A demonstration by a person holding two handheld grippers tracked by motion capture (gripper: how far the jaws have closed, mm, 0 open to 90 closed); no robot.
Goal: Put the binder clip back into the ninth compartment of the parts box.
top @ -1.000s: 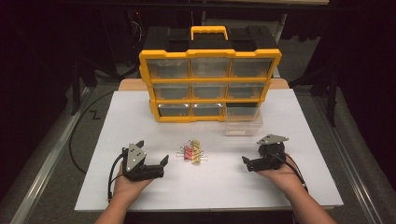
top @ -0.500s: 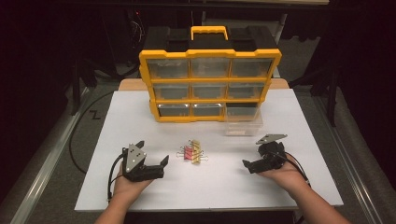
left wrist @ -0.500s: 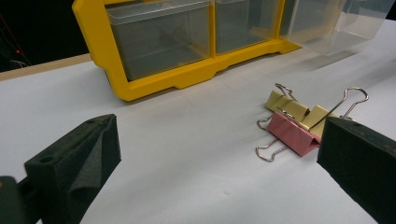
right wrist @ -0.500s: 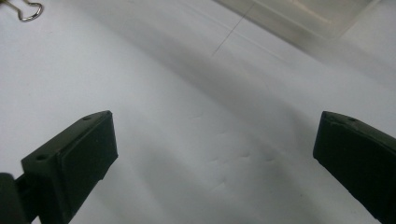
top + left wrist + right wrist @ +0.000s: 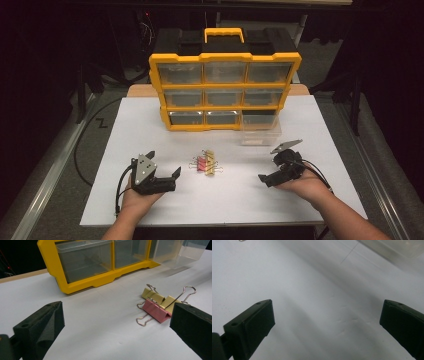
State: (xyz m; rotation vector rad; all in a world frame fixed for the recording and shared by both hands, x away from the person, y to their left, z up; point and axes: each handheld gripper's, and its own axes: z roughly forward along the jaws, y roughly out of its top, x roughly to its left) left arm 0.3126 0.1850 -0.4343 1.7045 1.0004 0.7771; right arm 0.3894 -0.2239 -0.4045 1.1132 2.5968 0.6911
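Nothing is picked up yet — the binder clips [image 5: 204, 163] lie mid-tabletop toward the near edge, the clear drawer [image 5: 260, 134] pulled out; left gripper [image 5: 171, 175] and right gripper [image 5: 266, 178] both gape wide, holding nothing.

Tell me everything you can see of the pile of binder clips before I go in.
The binder clips lie in a small heap on the white table, between the two claws and touched by neither. In the left gripper view a pink clip rests against pale yellow ones, their silver wire handles sticking out. The exact count is unclear.
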